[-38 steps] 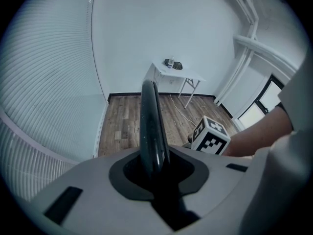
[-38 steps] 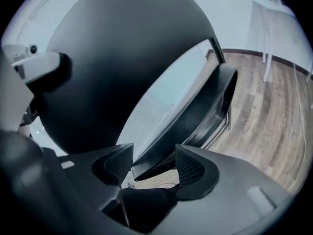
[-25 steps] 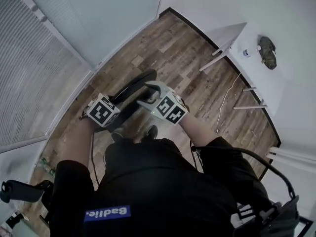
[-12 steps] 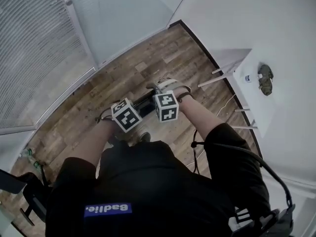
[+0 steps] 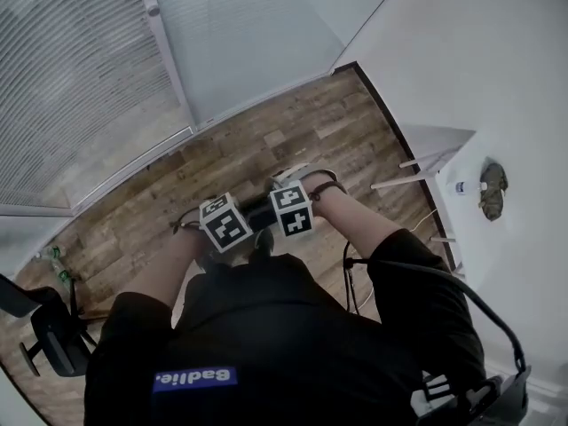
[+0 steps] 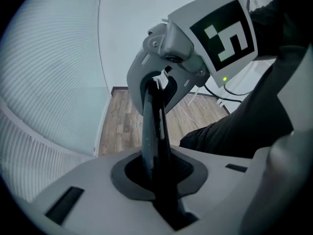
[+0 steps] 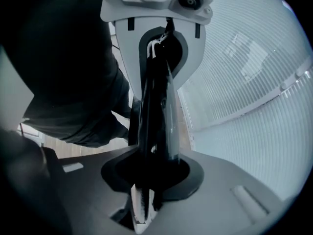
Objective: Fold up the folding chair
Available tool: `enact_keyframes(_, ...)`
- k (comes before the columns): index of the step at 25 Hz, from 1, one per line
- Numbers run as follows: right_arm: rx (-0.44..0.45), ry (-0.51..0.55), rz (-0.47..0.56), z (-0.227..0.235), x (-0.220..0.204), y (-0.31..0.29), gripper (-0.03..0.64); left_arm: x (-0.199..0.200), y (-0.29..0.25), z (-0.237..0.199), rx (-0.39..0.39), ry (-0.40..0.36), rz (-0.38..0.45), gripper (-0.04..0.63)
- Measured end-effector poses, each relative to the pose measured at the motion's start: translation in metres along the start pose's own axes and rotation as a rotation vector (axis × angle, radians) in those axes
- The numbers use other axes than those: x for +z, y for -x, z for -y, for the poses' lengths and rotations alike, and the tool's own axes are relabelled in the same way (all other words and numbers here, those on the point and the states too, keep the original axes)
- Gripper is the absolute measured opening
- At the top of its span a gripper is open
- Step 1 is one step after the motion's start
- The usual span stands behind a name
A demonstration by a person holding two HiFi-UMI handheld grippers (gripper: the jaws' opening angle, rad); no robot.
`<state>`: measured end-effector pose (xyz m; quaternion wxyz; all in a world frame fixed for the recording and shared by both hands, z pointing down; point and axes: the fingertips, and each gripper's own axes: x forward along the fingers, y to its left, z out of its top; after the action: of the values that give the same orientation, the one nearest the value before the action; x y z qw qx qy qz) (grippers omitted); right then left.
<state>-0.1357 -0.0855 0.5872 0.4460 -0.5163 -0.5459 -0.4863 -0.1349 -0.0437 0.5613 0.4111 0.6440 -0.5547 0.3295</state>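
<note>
- Clamped between the narrow jaws of the left gripper (image 6: 155,177): the thin black edge of the folding chair (image 6: 152,126), running straight out from them.
- Just drawn closer together, these jaws, with that edge filling the gap.
- Same dark edge gripped in the jaws of the right gripper (image 7: 149,180), also narrow and just closing.
- Directly ahead of each pair of jaws along the edge: the other gripper, facing back.
- In the head view, both marker cubes close side by side above the wooden floor (image 5: 266,140).
</note>
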Motion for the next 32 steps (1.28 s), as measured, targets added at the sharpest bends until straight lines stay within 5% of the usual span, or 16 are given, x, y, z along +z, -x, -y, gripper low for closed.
enact_keyframes(12,0.076,0.016,0.129,0.059,0.032,0.01,0.059,-0.017,0.035,-0.059,0.049,0.07,-0.095,0.055)
enact_keyframes(24,0.018,-0.05,0.102,0.198,0.076,0.022,0.048,-0.04,0.102,-0.191,0.095,0.005,-0.089,0.055)
enact_keyframes(32,0.037,0.013,0.113,0.285,0.075,0.009,0.048,-0.042,0.11,-0.275,0.113,0.071,-0.098,0.055)
